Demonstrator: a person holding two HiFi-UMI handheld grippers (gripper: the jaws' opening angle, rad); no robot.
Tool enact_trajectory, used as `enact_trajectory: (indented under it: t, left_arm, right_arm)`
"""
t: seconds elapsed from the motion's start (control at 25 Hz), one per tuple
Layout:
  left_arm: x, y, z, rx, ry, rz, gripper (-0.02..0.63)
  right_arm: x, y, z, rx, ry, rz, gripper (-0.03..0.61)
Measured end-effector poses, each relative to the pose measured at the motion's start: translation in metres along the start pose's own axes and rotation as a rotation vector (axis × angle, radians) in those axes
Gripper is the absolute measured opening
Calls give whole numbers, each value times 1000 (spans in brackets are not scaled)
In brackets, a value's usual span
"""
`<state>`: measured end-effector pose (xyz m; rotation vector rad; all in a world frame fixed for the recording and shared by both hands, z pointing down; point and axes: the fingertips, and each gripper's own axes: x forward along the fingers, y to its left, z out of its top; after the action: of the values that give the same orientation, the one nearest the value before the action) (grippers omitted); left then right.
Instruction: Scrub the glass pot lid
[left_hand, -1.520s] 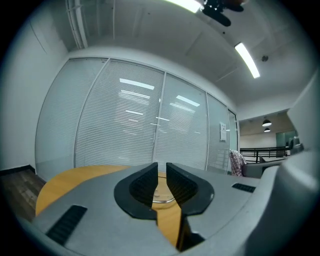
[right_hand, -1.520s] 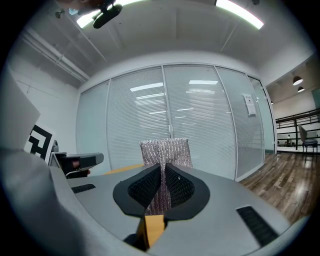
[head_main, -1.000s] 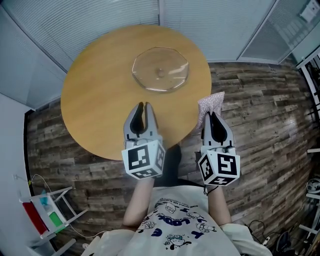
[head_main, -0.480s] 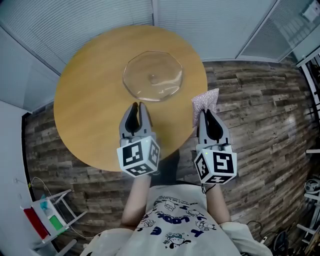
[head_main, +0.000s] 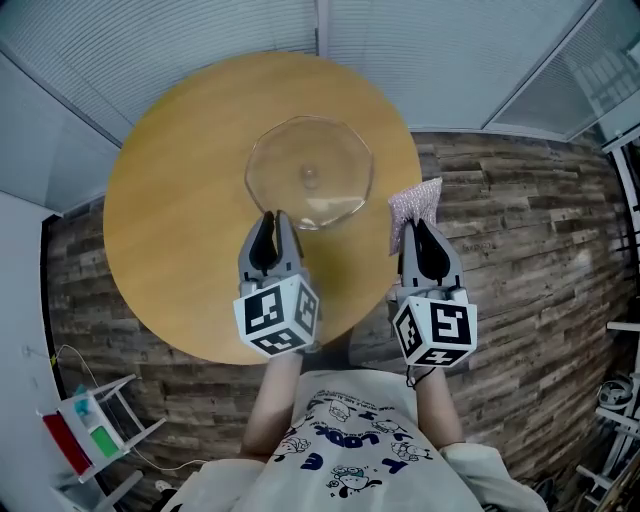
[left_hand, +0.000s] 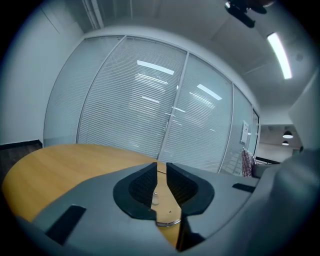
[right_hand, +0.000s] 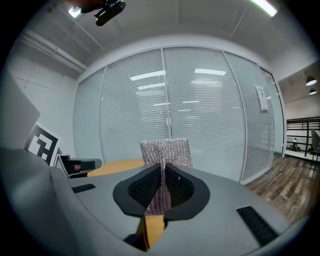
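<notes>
Glass lid (left_hand: 155, 199) mostly hidden behind left gripper (left_hand: 161, 165); scouring pad (right_hand: 165, 150) lower half hidden between right gripper (right_hand: 163, 165) fingers (right_hand: 139, 185)

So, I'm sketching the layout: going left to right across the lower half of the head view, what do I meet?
Small rack on the floor → left gripper, shut, empty → right gripper, shut on the scrub pad.
</notes>
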<state>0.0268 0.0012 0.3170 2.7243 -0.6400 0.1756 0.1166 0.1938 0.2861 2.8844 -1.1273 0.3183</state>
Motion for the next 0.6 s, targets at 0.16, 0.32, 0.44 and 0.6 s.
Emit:
enact_trajectory:
  t: [0.16,0.32,0.44,0.6]
  left_arm:
    - [22,2,-4,-14,20,15,49]
    - [39,3,-11,-35,45,35,72]
    - [50,8,-19,-57,68,64,80]
    - [64,24,-31,-89,102,99,87]
  right_arm:
    - [27,-1,-1,-14,28,26,43]
    - [52,-4,-4,-24,65,60,43]
    - [72,-6,-9,-33,96,85,43]
    - [98,3,-18,-36,129,116,43]
